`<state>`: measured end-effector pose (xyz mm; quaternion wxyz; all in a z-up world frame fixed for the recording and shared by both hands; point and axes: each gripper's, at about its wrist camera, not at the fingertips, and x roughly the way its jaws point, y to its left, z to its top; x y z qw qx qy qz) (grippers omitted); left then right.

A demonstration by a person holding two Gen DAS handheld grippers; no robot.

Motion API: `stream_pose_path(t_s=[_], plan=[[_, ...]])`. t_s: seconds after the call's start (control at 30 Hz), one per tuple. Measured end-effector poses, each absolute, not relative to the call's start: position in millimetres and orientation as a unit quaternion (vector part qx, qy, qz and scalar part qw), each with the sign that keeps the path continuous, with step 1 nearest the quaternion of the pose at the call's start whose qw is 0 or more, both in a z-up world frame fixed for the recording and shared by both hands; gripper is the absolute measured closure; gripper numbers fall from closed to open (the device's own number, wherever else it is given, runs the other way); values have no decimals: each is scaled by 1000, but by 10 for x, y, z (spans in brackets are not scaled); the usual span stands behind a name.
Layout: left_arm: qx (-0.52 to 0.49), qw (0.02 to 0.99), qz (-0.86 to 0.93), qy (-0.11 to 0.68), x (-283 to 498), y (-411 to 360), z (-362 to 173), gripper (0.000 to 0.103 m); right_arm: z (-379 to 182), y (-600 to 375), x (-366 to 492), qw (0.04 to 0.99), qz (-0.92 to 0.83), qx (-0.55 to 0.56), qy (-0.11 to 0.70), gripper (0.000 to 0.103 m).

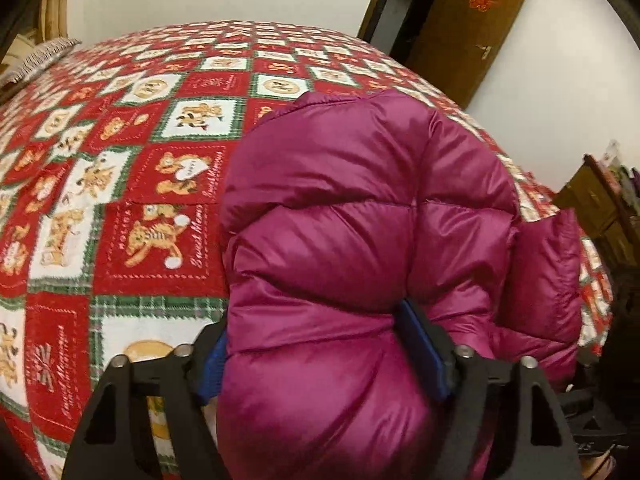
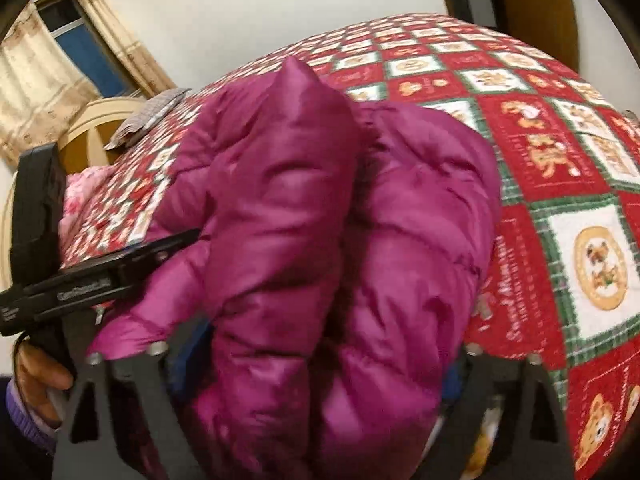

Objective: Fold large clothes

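A puffy magenta down jacket (image 1: 360, 208) lies bunched on the bed, rising in a thick folded roll. In the left wrist view my left gripper (image 1: 316, 344) straddles its near end. Both blue pads (image 1: 422, 344) dig into the padding, so it is shut on the jacket. The right wrist view shows the same jacket (image 2: 288, 208) bulging up between the fingers of my right gripper (image 2: 320, 364). The blue pads are mostly buried in the fabric, which fills the whole gap. The left gripper (image 2: 100, 276) and the hand (image 2: 40, 376) holding it appear at the left edge.
The bed carries a red, white and green teddy-bear quilt (image 1: 120, 200). A grey pillow (image 2: 148, 120) and a cream headboard (image 2: 92, 120) are at its far end, by a curtained window (image 2: 80, 48). A brown door (image 1: 468, 32) and wooden furniture (image 1: 600, 208) stand beyond the bed.
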<state>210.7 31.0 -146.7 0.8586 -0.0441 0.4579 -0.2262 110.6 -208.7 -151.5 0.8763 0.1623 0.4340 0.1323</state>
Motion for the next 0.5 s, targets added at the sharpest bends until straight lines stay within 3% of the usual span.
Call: stream_pose_path(t_s=[0.1,0.23,0.5], plan=[[-58,859,-234,451,2022,359,-1410,46,-1511,-2066,1053,872,143,173,434,33],[-61,865,-240,437,1858,397,-1297,51,-1444,-2003,953,871,155,173,432,51],[-79,869,-270,406,1545,365,-914,55,-1218,-2005,655,877,165,183,412,64]])
